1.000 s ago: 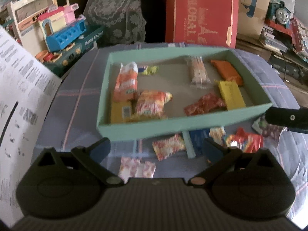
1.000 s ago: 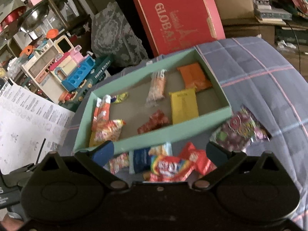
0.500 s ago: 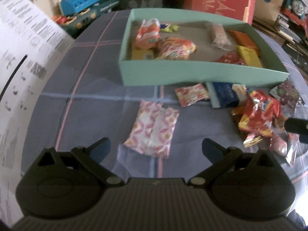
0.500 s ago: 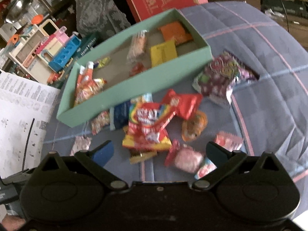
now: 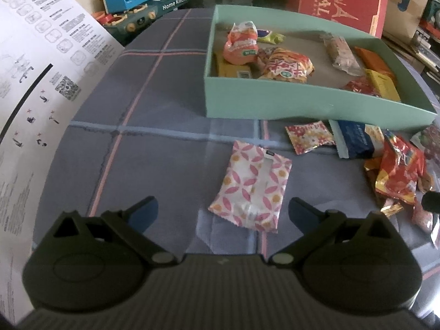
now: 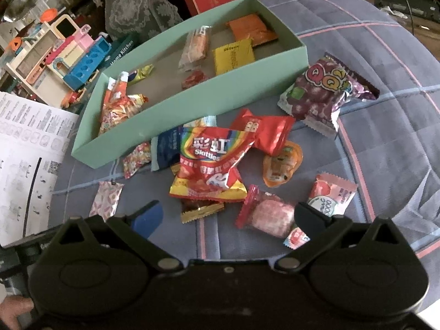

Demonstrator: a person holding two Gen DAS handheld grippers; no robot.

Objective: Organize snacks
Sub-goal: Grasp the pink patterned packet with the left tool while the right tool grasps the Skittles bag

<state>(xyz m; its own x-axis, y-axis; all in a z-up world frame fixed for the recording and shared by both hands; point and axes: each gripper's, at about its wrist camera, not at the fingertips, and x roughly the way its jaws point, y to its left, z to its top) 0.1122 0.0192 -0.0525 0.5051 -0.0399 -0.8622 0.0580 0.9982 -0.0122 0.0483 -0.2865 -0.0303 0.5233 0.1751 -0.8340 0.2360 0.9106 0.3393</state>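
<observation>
Left wrist view: the left gripper [image 5: 222,209] has its jaws spread wide and holds nothing. A pink-patterned white packet [image 5: 251,189] lies flat on the checked cloth [image 5: 137,137] just ahead of the gap, nearer the right-hand jaw. Beyond it a small floral sweet [image 5: 309,137] and a dark blue packet [image 5: 354,141] rest against the near wall of the green box [image 5: 275,101], which already contains several wrapped snacks.

In the right wrist view, the right gripper [image 6: 228,217] is likewise wide open and empty. A red-ended pink candy [image 6: 265,211] and a gold-wrapped piece [image 6: 202,210] lie between the jaws. Further out is the Skittles bag [image 6: 211,165], then a red pouch [image 6: 268,132] and a purple grape-candy bag [image 6: 319,93] beside the box's right-hand corner.
</observation>
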